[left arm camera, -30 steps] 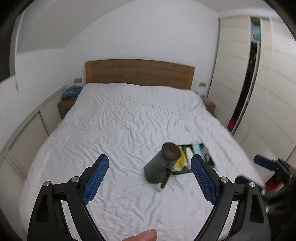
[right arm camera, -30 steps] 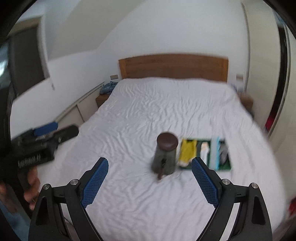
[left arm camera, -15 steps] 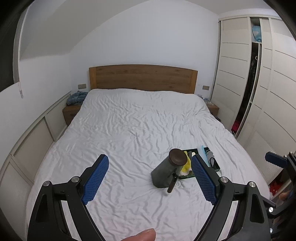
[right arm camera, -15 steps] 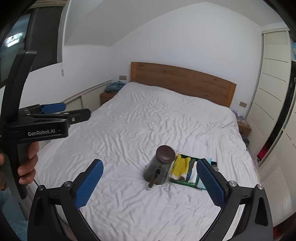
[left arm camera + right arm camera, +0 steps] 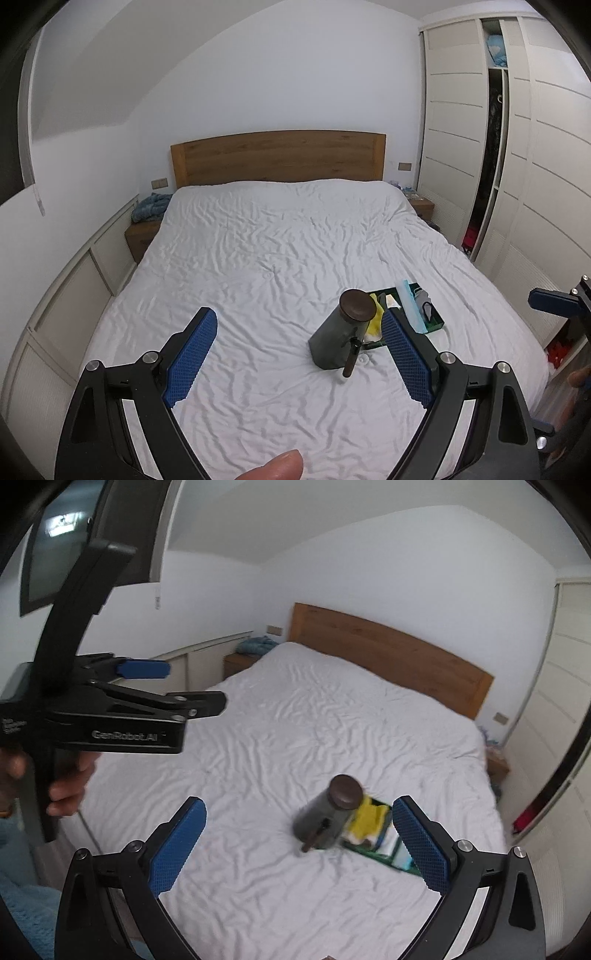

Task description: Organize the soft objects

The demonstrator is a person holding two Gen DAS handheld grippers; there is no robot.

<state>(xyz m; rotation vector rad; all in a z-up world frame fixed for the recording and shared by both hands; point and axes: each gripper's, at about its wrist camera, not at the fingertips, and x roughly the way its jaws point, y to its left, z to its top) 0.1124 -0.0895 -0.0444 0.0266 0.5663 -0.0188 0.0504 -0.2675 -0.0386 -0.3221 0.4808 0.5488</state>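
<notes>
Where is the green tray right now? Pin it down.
In the left wrist view the green tray lies on the white bed, near its right edge at the foot end, directly behind and right of the dark lidded pot.

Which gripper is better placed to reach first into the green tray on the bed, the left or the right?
Probably the right gripper, by a small margin: the green tray lies on the right part of the bed, beside the dark pot. Both grippers, including the left gripper, are open and apart from it.
</notes>
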